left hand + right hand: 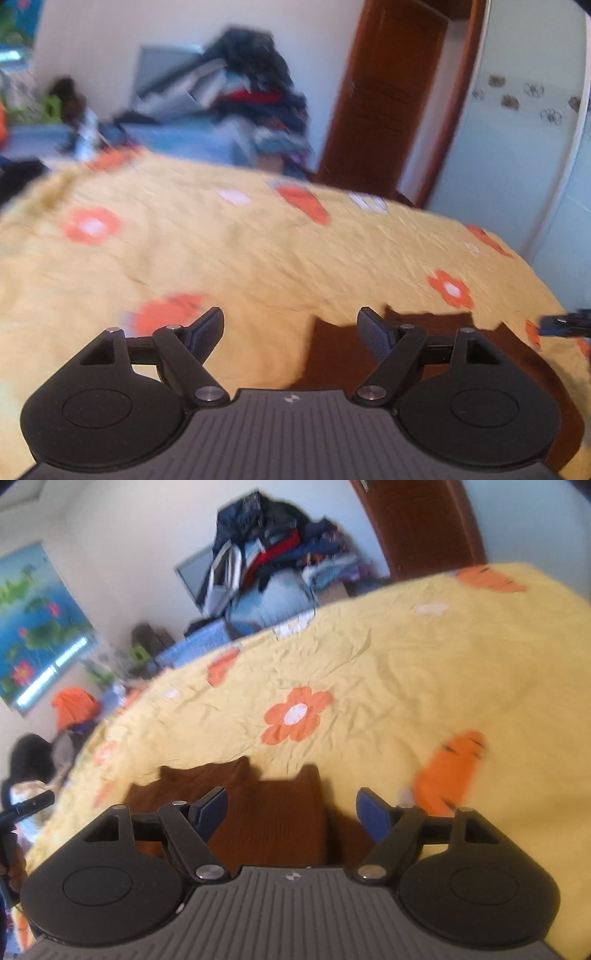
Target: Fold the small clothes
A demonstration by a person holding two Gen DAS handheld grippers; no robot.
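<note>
A small brown garment (332, 354) lies flat on a yellow bedspread with orange flowers (221, 251). In the left wrist view it sits under and to the right of my left gripper (290, 328), which hovers over it open, with nothing between the pads. In the right wrist view the same brown garment (273, 812) lies under my right gripper (291, 808). Two folded edges of it show ahead on the bedspread (406, 672). The right gripper is open and holds nothing. Both views are motion-blurred.
Beyond the bed's far edge a tall pile of clothes (255, 85) rests on blue storage (177, 140). A brown wooden door (384, 96) and a white wardrobe (517, 129) stand to the right. A lotus painting (33, 627) hangs on the left wall.
</note>
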